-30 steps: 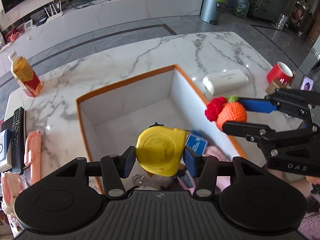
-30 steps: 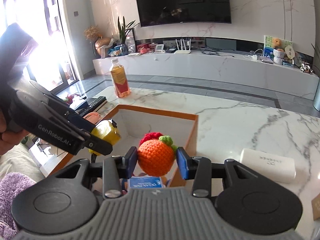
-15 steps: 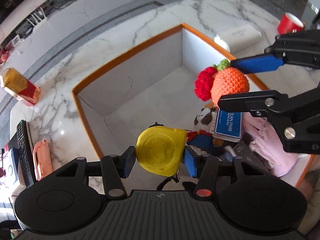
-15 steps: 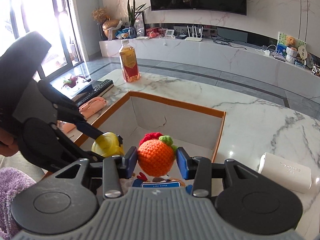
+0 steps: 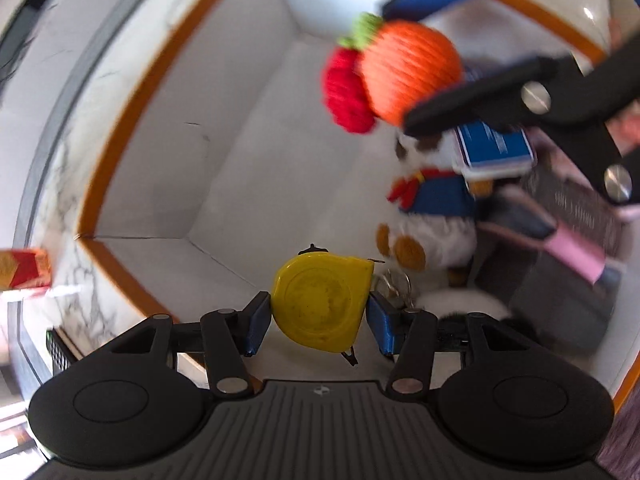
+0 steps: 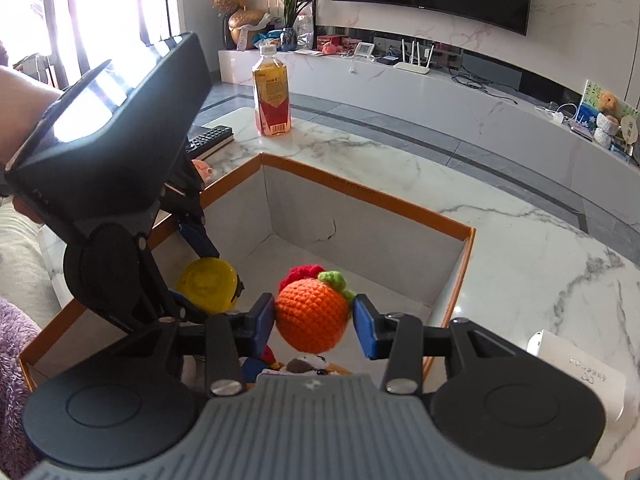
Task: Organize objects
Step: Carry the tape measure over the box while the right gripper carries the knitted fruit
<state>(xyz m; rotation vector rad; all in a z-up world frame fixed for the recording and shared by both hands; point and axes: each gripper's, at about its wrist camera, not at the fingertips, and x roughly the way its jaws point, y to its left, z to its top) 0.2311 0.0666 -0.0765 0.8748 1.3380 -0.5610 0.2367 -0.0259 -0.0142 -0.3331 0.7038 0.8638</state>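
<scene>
My left gripper (image 5: 319, 325) is shut on a yellow tape measure (image 5: 320, 304), held low inside the white box with an orange rim (image 5: 120, 128). My right gripper (image 6: 314, 322) is shut on an orange crocheted fruit (image 6: 312, 318) with a red and green top, held above the box (image 6: 372, 200). The fruit (image 5: 408, 68) also shows in the left wrist view, up and to the right of the tape measure. The tape measure (image 6: 208, 286) shows in the right wrist view, left of the fruit, under the left gripper's body.
Inside the box lie a plush duck toy (image 5: 432, 216), a blue card pack (image 5: 494, 148) and pink and dark items (image 5: 576, 248). On the marble table (image 6: 540, 264) stand a drink bottle (image 6: 272, 96), a remote (image 6: 208, 140) and a white case (image 6: 580, 368).
Both grippers moved forward and down over the box. The left gripper dropped deeper inside with the tape measure. The fruit came closer over the box's contents.
</scene>
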